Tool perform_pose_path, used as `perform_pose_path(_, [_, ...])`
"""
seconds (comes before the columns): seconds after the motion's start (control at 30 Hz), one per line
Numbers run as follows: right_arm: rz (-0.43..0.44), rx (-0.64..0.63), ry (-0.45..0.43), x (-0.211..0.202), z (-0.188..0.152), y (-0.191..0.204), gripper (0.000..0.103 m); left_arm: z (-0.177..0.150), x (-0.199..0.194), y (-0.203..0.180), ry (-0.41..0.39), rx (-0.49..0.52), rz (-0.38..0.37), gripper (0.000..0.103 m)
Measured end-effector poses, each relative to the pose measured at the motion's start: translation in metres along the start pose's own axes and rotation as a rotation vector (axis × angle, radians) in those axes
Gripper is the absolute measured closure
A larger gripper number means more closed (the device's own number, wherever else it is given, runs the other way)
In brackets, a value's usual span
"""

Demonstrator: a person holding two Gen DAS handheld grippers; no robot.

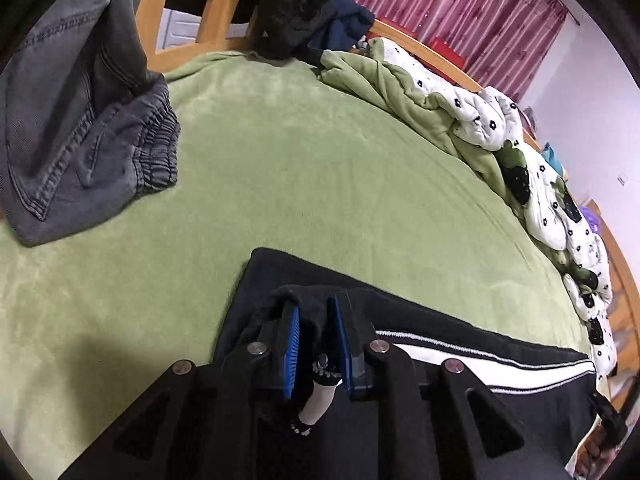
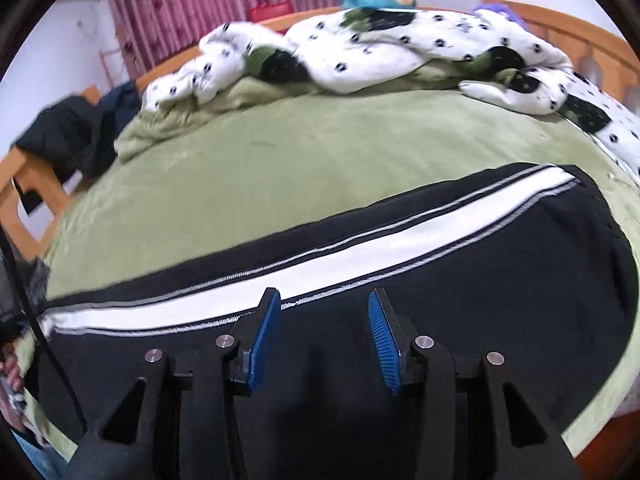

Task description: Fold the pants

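While the left gripper (image 1: pixel 314 334) is pinching a bunched corner of the black track pants (image 2: pixel 460 304) between its blue pads (image 1: pixel 294 344) — the white drawstring (image 1: pixel 318 404) is dangling out below the pinch, so this looks like the waist end — the right gripper (image 2: pixel 324 334) is hovering over the middle of the garment with its jaws spread apart and nothing between them. The pants are lying lengthwise across the near edge of the green blanket (image 1: pixel 300 168), side up, with the white side stripe (image 2: pixel 320 272) running along the far edge.

To my eye the fold is only starting, and doing it well is going to mean getting the right gripper onto cloth before the left one lifts; otherwise the waist will be dragging the legs askew. Clamping all layers at once, and carrying the end straight along the stripe line, should be keeping the edges square. The plush blanket is probably clinging a little, so lifting clear is safer than sliding.

Further out, a pair of grey jeans (image 1: pixel 80 120) is sitting well apart on the left side of the bed — no obstacle. A rumpled white flower-print quilt (image 2: pixel 400 52) is heaped along the far side, with dark clothes (image 1: pixel 296 4) draped over the wooden bed frame (image 1: pixel 216 16) and pink curtains (image 1: pixel 440 4) behind. Open blanket is lying between the pants and the quilt, so nothing seems to be blocking the fold.
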State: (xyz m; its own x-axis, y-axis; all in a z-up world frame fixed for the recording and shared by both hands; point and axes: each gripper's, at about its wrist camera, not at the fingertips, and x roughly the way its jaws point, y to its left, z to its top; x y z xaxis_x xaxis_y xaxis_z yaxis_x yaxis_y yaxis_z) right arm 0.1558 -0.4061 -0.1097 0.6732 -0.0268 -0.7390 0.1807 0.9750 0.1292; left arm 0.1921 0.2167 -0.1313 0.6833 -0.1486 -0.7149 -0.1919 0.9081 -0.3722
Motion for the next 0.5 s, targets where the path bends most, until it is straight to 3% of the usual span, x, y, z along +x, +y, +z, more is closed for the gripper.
perform_pose_path(0.13, [-0.02,-0.012,0.017,0.007,-0.006,-0.003,0.058,0.002,0.006,0.0,0.013,-0.007,-0.022,0.068])
perform_pose_path(0.17, [-0.02,0.001,0.023,0.01,-0.004,-0.007,0.058,0.003,0.001,-0.001,-0.012,-0.011,-0.035,0.06])
perform_pose_path(0.2, [-0.017,0.015,0.028,0.013,-0.002,-0.009,0.058,0.004,-0.002,-0.003,-0.033,-0.002,-0.042,0.044])
perform_pose_path(0.27, [-0.004,0.054,0.034,0.016,0.0,-0.015,0.058,0.007,-0.013,-0.011,-0.099,0.046,-0.025,0.033])
perform_pose_path(0.37, [-0.003,0.074,0.04,0.02,0.001,-0.017,0.058,0.007,-0.019,-0.018,-0.135,0.1,0.021,0.033])
perform_pose_path(0.5, [-0.011,0.063,0.044,0.022,-0.001,-0.014,0.058,0.004,-0.004,-0.019,-0.091,0.104,0.049,0.033])
